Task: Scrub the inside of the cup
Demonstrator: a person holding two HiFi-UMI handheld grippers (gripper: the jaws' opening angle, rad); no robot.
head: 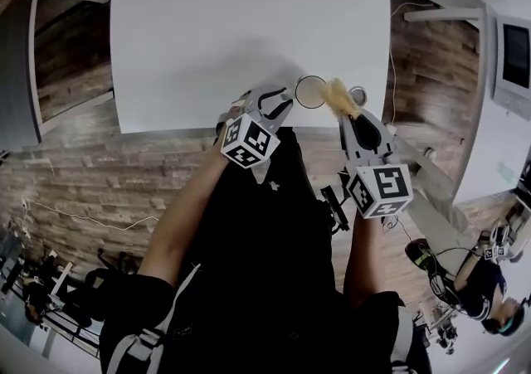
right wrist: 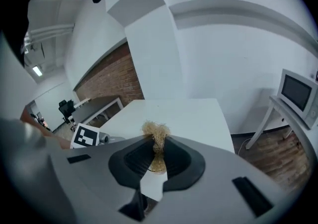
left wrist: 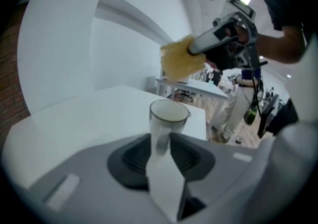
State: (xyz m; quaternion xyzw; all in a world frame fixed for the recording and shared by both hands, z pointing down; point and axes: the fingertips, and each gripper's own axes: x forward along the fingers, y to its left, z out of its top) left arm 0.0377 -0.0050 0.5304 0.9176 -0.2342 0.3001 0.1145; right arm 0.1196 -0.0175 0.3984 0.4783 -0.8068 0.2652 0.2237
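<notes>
A clear glass cup (head: 311, 92) stands upright near the front edge of the white table (head: 216, 32). My left gripper (head: 278, 107) sits just left of it. In the left gripper view the cup (left wrist: 168, 118) rises between the jaws of the left gripper (left wrist: 160, 143), with dark gaps on both sides, so the jaws are open. My right gripper (head: 348, 114) is shut on a yellow fibrous scrubber (head: 340, 97), held just right of the cup's rim and above it. The scrubber (right wrist: 156, 136) is pinched between the right gripper (right wrist: 158, 148) jaws. The scrubber (left wrist: 179, 61) hangs above the cup.
A microwave (right wrist: 297, 91) sits on a white stand to the right of the table. Wood-look floor surrounds the table. A grey-framed table (head: 50, 57) stands at the left. Another person (head: 481, 281) is at the lower right, with cables nearby.
</notes>
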